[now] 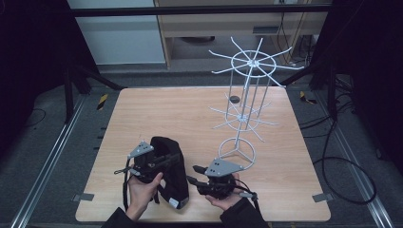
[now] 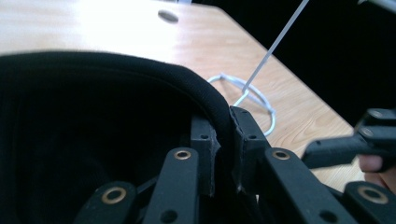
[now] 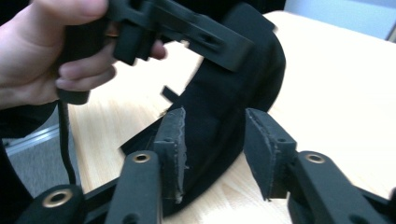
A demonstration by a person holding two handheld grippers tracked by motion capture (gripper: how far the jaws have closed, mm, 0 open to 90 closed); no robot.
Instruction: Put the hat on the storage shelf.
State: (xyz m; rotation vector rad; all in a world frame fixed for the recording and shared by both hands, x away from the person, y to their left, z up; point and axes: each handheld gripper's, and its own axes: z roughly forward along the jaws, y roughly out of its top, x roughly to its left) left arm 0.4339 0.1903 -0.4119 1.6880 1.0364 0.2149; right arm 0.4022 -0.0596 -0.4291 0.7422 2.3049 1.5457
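Observation:
A black fabric cap [image 1: 172, 178] stands on the wooden table [image 1: 180, 114] near its front edge. My left gripper [image 1: 164, 160] is shut on the cap's edge; in the left gripper view its pads pinch the rolled black rim [image 2: 205, 91] between them. My right gripper [image 1: 192, 174] is just to the right of the cap and points left at it. In the right gripper view its jaws stand open, apart from each other, with the cap [image 3: 233, 93] a little beyond the pads [image 3: 173, 140] and untouched.
A tall white wire rack [image 1: 247, 90] with spoked tiers stands at the table's right, its base ring [image 1: 236, 152] just behind my right gripper. A small dark disc [image 1: 234, 99] lies farther back. Floor rails and cables run around the table.

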